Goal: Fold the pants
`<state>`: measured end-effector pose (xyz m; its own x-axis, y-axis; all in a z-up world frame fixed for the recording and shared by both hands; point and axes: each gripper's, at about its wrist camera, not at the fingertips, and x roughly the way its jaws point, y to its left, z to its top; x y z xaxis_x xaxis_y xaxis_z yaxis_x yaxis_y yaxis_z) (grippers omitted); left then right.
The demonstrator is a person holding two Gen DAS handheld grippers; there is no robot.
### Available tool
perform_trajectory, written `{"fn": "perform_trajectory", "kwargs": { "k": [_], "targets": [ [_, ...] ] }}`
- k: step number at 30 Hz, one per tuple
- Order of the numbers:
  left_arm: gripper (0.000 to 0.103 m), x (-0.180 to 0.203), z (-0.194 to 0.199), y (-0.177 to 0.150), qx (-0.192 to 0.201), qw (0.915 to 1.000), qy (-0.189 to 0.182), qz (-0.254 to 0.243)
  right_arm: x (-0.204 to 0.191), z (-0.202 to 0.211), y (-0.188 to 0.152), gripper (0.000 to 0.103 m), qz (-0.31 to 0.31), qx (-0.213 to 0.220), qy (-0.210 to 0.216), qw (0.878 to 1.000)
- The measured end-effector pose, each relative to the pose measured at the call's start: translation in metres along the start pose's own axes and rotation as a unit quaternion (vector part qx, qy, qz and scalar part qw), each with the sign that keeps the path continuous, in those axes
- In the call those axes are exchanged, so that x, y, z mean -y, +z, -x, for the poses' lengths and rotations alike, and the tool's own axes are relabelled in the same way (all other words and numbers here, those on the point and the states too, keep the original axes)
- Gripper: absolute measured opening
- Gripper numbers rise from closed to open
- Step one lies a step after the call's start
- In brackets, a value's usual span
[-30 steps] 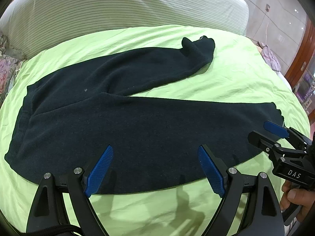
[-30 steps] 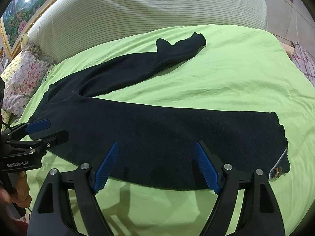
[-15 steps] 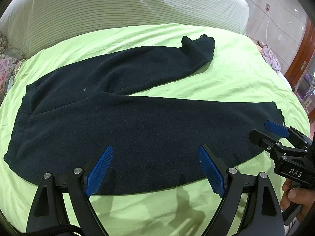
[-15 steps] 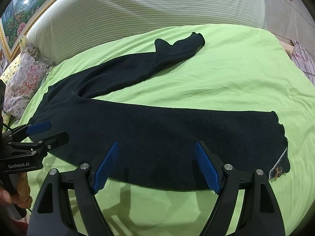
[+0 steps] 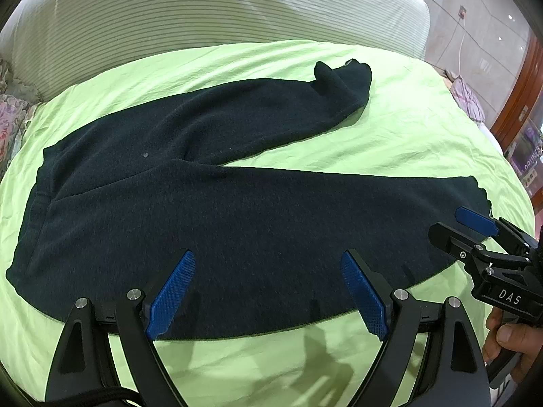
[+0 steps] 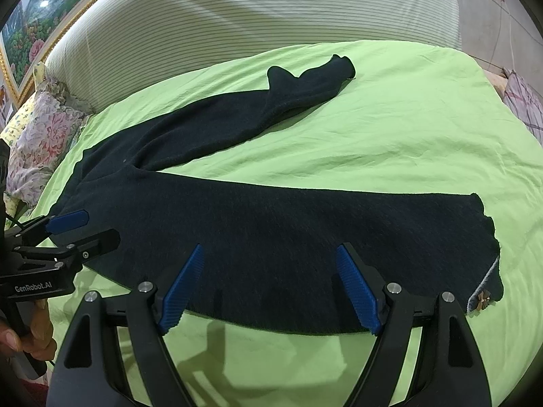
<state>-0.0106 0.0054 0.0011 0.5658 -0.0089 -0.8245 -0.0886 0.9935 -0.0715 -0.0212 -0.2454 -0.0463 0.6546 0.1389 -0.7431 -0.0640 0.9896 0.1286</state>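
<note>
A home bedroom: a bed (image 6: 390, 129) in lime-green sheets, striped padded headboard (image 6: 271, 17), floral pillow (image 6: 37, 135), framed painting (image 6: 37, 23).

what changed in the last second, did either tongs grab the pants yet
Almost nothing changed. Both the left tongs and right tongs stay open above the near leg of the dark pants, gripping nothing. The pants lie spread on the green sheet as before.

1. One pair of dark pants (image 5: 237, 224), two legs spread apart, mid-frame.
2. Two claws: left claw (image 5: 268, 291), right claw (image 6: 271, 285), lower frame.
3. One green bed (image 6: 407, 129).
4. One striped headboard (image 6: 271, 17), top.
5. One floral pillow (image 6: 37, 135), left edge.
</note>
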Motion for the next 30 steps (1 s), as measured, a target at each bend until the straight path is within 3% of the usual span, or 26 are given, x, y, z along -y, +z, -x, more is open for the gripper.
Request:
{"fn": "perform_trajectory", "kwargs": {
  "k": [22,30],
  "targets": [
    [0.089,-0.006,-0.005,0.007,-0.011,0.9999,-0.005,0.006,0.003,-0.006,0.01,0.081,-0.012,-0.002,0.002,1.0],
    [0.089,-0.021,-0.011,0.03,-0.02,0.9996,-0.009,0.019,0.015,-0.014,0.038,0.081,-0.035,0.008,0.004,0.999]
  ]
}}
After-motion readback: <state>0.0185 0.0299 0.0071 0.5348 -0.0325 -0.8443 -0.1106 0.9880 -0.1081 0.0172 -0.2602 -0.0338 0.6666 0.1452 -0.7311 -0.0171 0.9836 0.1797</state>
